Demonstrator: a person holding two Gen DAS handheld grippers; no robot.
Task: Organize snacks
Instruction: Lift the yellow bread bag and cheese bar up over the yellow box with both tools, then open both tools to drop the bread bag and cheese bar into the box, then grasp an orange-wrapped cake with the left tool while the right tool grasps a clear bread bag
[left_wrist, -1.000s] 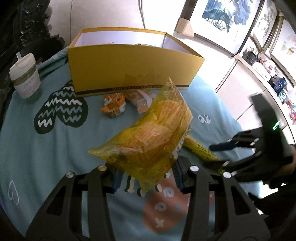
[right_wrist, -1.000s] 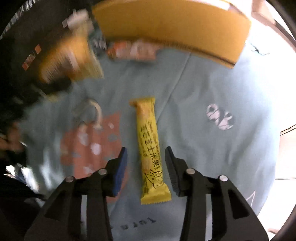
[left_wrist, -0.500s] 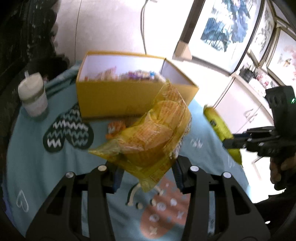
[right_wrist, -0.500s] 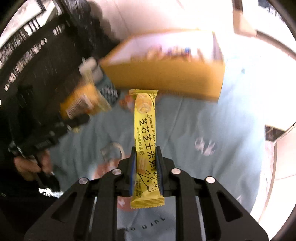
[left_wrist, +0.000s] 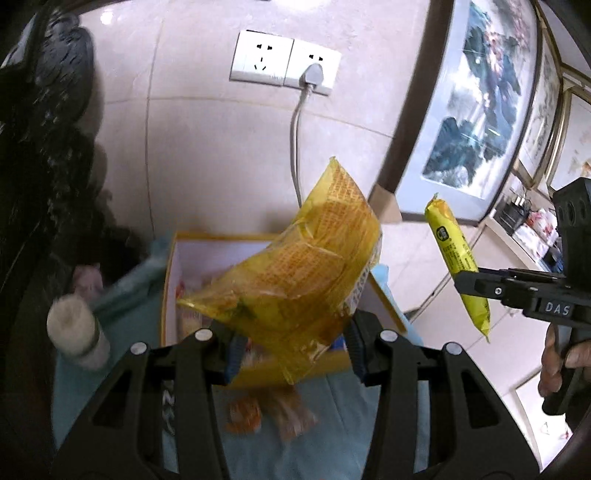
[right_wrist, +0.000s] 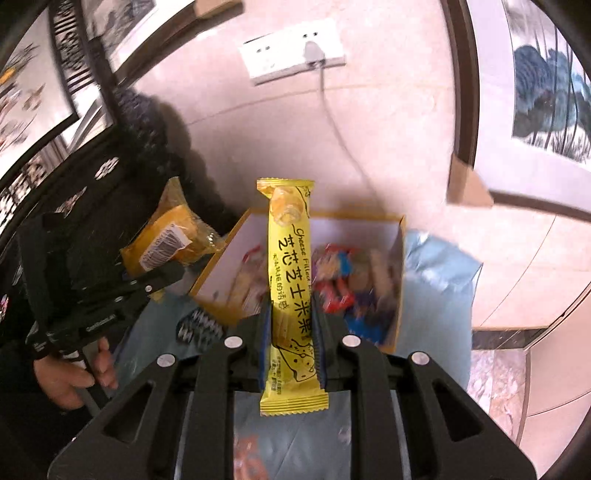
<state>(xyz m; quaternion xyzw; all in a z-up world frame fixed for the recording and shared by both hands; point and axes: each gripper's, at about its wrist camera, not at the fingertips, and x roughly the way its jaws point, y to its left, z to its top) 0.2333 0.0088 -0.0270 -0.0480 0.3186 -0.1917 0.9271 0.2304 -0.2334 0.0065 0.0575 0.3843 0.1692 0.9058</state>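
My left gripper is shut on a crinkled yellow waffle-snack bag, raised above the open yellow box of snacks. My right gripper is shut on a long yellow cheese corn stick, upright between the blue pads, over the same yellow box. In the left wrist view the right gripper holds the corn stick at the right. In the right wrist view the left gripper with its waffle bag shows at the left.
Two small orange and clear snack packets lie on the teal tablecloth in front of the box. A white lidded cup stands left of it. A wall socket with a plugged cable and framed paintings are behind.
The right gripper closed on the corn stick on the cloth and lifted it. Both grippers rose with their snacks from the cloth to above the box.
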